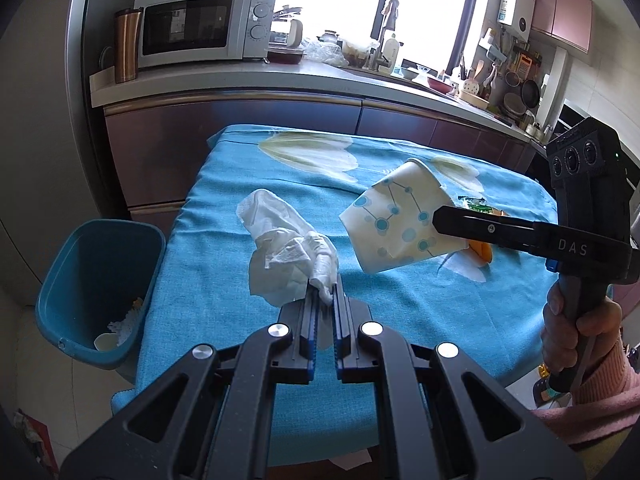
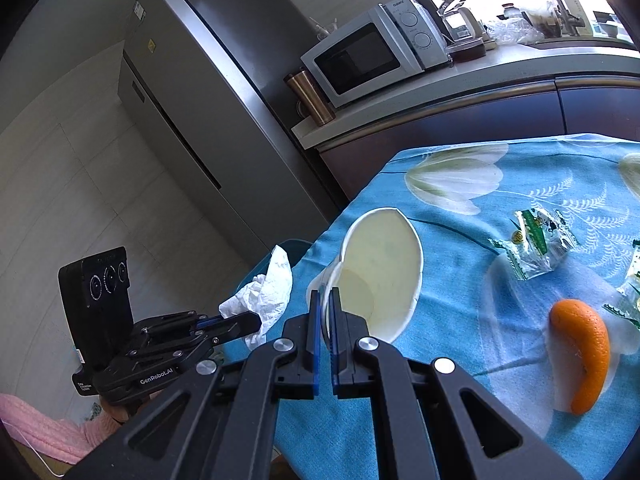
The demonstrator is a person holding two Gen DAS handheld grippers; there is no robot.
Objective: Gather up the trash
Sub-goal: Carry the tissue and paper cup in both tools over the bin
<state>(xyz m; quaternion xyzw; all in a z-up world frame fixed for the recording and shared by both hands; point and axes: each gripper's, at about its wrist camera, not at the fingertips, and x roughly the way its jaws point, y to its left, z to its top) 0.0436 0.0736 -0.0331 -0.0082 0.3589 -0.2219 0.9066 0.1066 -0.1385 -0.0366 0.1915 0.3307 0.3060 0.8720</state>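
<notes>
You are gripping a crumpled white tissue (image 1: 286, 248) with your left gripper (image 1: 325, 294); its jaws are closing tight on the lower end of the wad, which is hanging clear above the blue tablecloth (image 1: 224, 292). Your right gripper (image 2: 326, 300) is pinching the rim of a paper cup (image 2: 380, 272), one finger inside and one outside. The cup is tilting on its side in the air, its mouth facing the right wrist camera. A blue bin (image 1: 80, 280) is standing on the floor just beside the table's left edge, holding scraps of white paper and a small cup. An orange peel (image 2: 582, 356) is lying on the cloth to the right of the cup, and green-and-clear wrappers (image 2: 532, 244) are lying beyond it, apart from both grippers. A microwave (image 1: 196, 26) is sitting on the counter behind the table. Your right hand (image 1: 576, 332), in a pink sleeve (image 1: 600, 392), is gripping the handle.
</notes>
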